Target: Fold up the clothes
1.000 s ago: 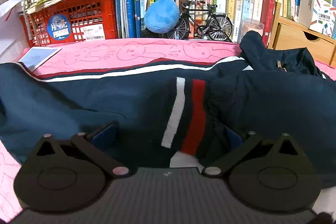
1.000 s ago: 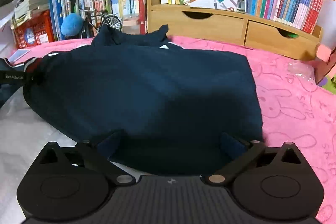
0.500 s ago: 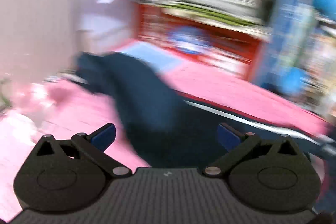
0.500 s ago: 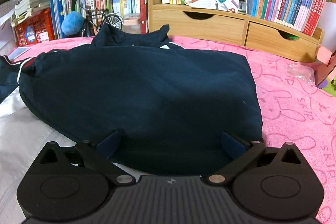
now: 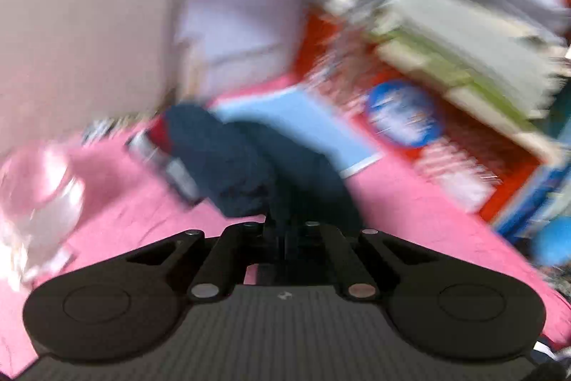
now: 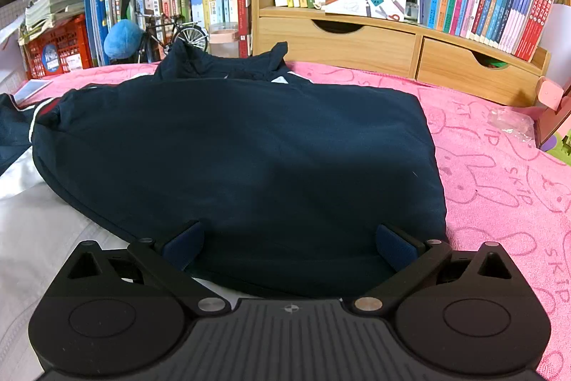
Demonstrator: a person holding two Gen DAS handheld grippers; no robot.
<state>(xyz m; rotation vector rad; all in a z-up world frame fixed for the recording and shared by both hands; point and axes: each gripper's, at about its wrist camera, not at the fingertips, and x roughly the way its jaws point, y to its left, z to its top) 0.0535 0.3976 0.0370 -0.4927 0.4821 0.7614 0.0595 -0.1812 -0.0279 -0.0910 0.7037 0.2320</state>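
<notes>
A second ago the left gripper point(image 5: 285, 231) was spread wide over the striped middle of the dark navy fabric jacket point(image 6: 242, 166); now it has been swung away to the garment's far end, and its jaws have been snapped together. In the blurred left wrist view the two black fingers are seen drawn in tight at lower centre, with a fold of the navy sleeve point(image 5: 249, 166) pinched between them. The sleeve's red and white striped cuff point(image 5: 160, 141) is trailed out toward the middle left of the frame, across the pink rabbit-print towel point(image 5: 410, 202). The red plastic crate point(image 5: 464, 138) is smeared across the right of the frame.

Over in the right wrist view nothing has been shifted. The right gripper point(image 6: 289, 249) is held with its blue-padded fingers point(image 6: 183, 243) spread wide at the jacket's near hem, nothing clamped between them. The jacket body is laid flat across the centre of the frame, its collar bunched toward the upper middle near the pale wooden drawer unit point(image 6: 392, 49).

So the sleeve appears to have been secured, and a fold inward over the body looks to be what is set up next. The cuff could be dragged or slipped if the fold is rushed.
</notes>
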